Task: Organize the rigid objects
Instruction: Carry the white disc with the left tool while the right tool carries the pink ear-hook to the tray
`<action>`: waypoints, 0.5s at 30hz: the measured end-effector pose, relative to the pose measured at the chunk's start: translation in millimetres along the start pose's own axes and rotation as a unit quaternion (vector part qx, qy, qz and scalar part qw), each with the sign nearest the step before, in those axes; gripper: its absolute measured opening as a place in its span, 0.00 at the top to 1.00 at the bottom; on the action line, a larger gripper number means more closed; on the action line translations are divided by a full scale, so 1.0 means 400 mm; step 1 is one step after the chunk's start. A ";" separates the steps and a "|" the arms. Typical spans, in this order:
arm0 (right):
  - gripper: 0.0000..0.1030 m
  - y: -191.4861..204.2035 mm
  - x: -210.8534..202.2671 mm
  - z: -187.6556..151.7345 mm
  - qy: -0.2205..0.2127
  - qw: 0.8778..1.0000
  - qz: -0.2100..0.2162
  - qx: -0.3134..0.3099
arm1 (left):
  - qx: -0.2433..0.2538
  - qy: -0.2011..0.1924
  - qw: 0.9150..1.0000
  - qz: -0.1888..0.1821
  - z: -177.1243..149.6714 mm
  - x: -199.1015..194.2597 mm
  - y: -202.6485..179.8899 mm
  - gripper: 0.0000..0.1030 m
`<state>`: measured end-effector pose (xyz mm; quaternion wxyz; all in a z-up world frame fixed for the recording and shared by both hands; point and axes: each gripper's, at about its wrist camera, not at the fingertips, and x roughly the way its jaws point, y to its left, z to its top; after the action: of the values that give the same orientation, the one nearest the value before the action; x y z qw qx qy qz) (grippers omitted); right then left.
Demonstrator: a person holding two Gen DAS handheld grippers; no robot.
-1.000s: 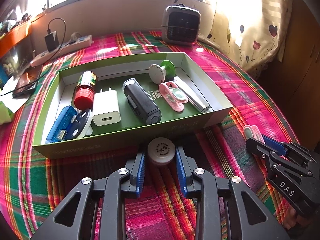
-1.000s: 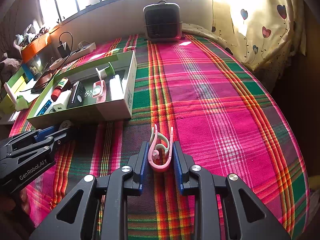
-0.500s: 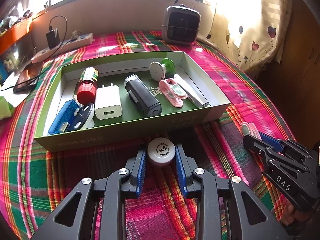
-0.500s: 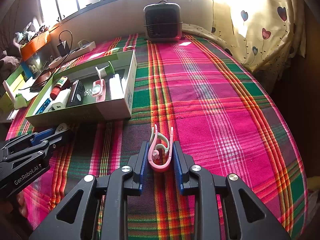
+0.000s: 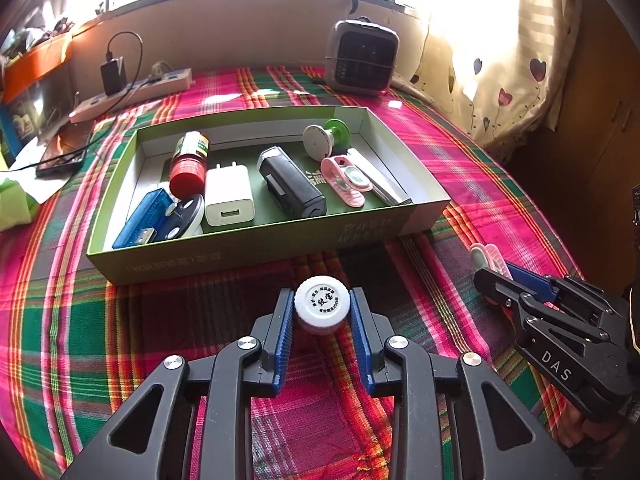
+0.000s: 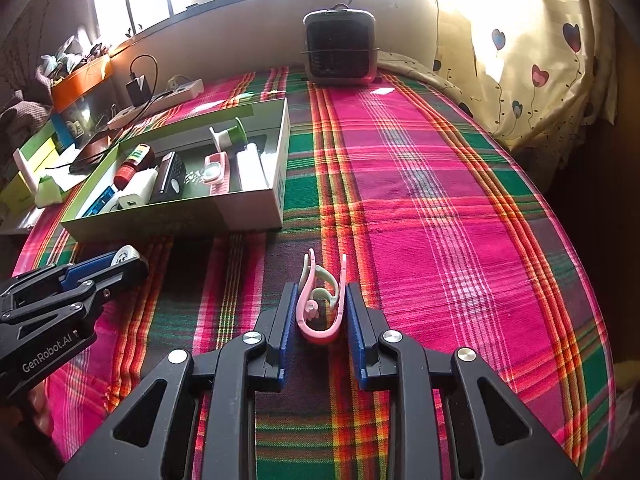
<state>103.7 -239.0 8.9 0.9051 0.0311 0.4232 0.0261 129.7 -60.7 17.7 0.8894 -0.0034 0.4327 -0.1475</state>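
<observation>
My left gripper (image 5: 322, 312) is shut on a small white-capped bottle (image 5: 322, 305) and holds it above the plaid cloth, just in front of the green box (image 5: 248, 254). The box holds a red-capped bottle (image 5: 188, 162), a white charger (image 5: 228, 196), a black device (image 5: 290, 186), a pink clip (image 5: 344, 180), a green-and-white spool (image 5: 326, 136) and a blue USB stick (image 5: 140, 226). My right gripper (image 6: 321, 312) is shut on a pink and pale-green clip (image 6: 322, 300), to the right of the box (image 6: 180, 216). The left gripper also shows in the right wrist view (image 6: 116, 264).
A small grey heater (image 5: 360, 56) stands at the back of the table. A power strip with a black plug (image 5: 128, 88) and a phone (image 5: 62, 156) lie at the back left. A heart-print curtain (image 6: 532, 60) hangs at the right past the table edge.
My left gripper has lifted and drawn back a little with the bottle, so the box sits farther off. The right gripper has stayed almost still with the clip.
</observation>
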 end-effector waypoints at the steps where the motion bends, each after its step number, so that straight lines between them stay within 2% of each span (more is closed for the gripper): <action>1: 0.76 0.003 -0.002 -0.001 -0.001 1.000 0.001 -0.002 | 0.000 0.000 1.000 0.000 -0.002 -0.003 0.001 0.74; 15: 0.76 0.058 -0.029 -0.017 -0.007 1.000 0.016 -0.025 | -0.005 -0.010 1.000 0.001 -0.040 -0.052 0.020 0.74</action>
<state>90.5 -216.3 15.2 0.9082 0.0158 0.4152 0.0508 107.4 -45.8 22.7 0.8939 -0.0089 0.4242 -0.1445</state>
